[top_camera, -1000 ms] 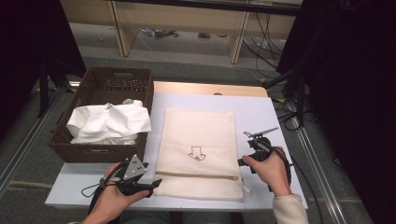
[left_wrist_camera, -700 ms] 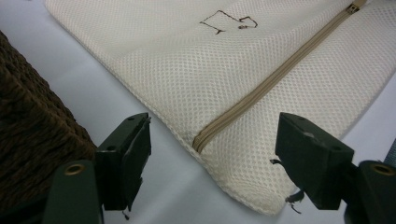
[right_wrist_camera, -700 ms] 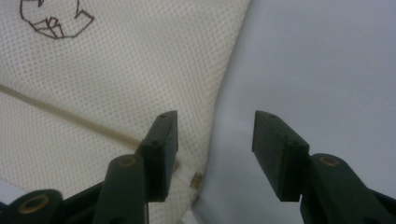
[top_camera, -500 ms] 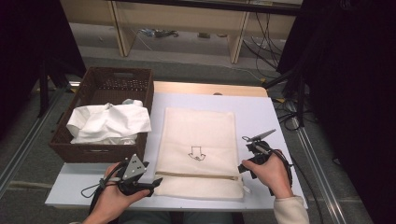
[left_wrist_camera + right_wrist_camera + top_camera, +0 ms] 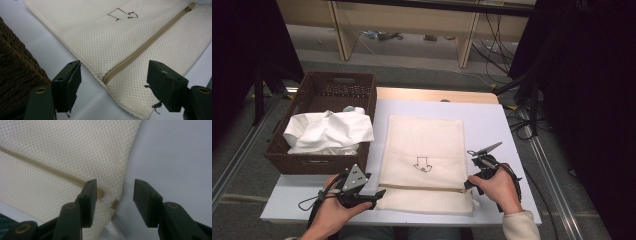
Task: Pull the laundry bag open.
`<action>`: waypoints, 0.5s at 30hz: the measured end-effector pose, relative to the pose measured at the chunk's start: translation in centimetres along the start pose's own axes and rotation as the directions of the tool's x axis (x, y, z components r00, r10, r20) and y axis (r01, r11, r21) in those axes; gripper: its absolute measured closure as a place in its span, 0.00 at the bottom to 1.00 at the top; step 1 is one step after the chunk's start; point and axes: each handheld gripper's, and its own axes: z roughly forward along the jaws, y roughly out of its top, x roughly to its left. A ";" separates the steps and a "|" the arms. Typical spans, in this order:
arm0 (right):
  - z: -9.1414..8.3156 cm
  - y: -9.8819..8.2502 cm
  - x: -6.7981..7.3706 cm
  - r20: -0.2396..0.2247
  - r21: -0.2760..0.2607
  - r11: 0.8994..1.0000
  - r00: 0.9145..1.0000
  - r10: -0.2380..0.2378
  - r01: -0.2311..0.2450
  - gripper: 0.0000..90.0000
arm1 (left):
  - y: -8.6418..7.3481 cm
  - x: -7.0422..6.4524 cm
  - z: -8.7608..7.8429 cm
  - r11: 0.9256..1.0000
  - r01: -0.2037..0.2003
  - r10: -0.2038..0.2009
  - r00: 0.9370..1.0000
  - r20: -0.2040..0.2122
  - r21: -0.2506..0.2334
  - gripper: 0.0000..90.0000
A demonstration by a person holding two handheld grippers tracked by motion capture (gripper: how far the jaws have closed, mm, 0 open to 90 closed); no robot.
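Your right tool stands wide, with nothing pressed between its jaws, though they have just been closing a little. The zipper pull of the mesh laundry bag sits low in the gap, just beside the left jaw as the right gripper view shows it. If you close from here, I judge the jaws may pinch the mesh corner along with the pull, or ride above the small tab and miss it, because it lies flat on the surface. Dragging then would bunch the bag instead of running the zipper.

Your left tool is also wide and holds nothing. The closed end of the zipper and the bag's near corner lie between its jaws, not yet touched. If that end is not pinned before you pull, the whole bag could slide across the surface towards your right hand.

The bag lies flat in the middle of the surface, just right of the wicker basket of white cloth.
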 end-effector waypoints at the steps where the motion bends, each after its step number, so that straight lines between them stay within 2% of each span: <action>1: -0.1 0.0 0.1 -0.016 0.026 0.999 1.000 0.021 -0.020 0.62 | 0.0 0.1 -0.1 1.000 -0.015 0.015 1.000 0.001 0.008 0.31; 2: -0.1 0.0 0.1 -0.016 0.026 0.999 1.000 0.021 -0.020 0.62 | 0.0 0.1 -0.1 1.000 -0.015 0.015 1.000 0.001 0.008 0.31; 3: -0.3 0.0 0.5 -0.012 0.035 0.996 0.997 0.078 -0.078 0.64 | 0.0 0.1 -0.1 1.000 -0.026 0.026 1.000 -0.005 0.009 0.31; 5: -0.5 -0.1 -0.4 0.014 0.015 0.998 0.998 0.060 -0.060 0.69 | 0.0 0.1 -0.1 1.000 -0.019 0.019 1.000 -0.003 0.008 0.31; 6: -0.4 -0.1 -0.7 0.007 0.016 0.999 0.999 0.038 -0.038 0.70 | 0.0 0.1 -0.1 1.000 -0.019 0.019 1.000 -0.003 0.008 0.31; 7: -0.3 -0.1 -0.6 0.006 0.032 0.998 0.998 0.060 -0.060 0.71 | 0.0 -0.1 0.0 1.000 0.004 -0.004 1.000 -0.005 -0.002 0.31; 8: -0.2 -0.1 -0.6 0.004 0.042 0.997 0.998 0.062 -0.062 0.72 | 0.0 -0.1 0.0 1.000 0.006 -0.006 1.000 -0.004 -0.004 0.31; 9: -0.2 -0.1 -0.2 0.001 0.078 0.992 0.995 0.104 -0.104 0.73 | 0.0 -0.1 0.0 1.000 0.003 -0.003 1.000 -0.004 -0.004 0.31; 10: 0.0 0.0 -0.2 0.002 0.088 0.992 0.996 0.093 -0.093 0.74 | 0.0 -0.1 0.0 1.000 0.003 -0.003 1.000 -0.004 -0.004 0.31; 11: 0.2 0.0 -0.3 0.003 0.078 0.995 0.998 0.065 -0.065 0.75 | 0.0 -0.1 0.0 1.000 0.003 -0.003 1.000 -0.004 -0.004 0.31; 13: 0.4 -0.1 -0.4 0.005 0.070 0.997 0.999 0.044 -0.044 0.78 | 0.0 -0.1 0.1 1.000 0.005 -0.005 1.000 -0.006 -0.005 0.31; 14: 0.4 -0.1 -0.4 0.005 0.070 0.997 0.999 0.044 -0.044 0.78 | 0.0 -0.1 0.1 1.000 0.004 -0.004 1.000 -0.005 -0.004 0.31; 15: 0.3 0.0 -0.2 0.002 0.109 0.991 0.996 0.084 -0.084 0.81 | 0.0 0.0 0.0 1.000 -0.014 0.014 1.000 -0.004 0.011 0.31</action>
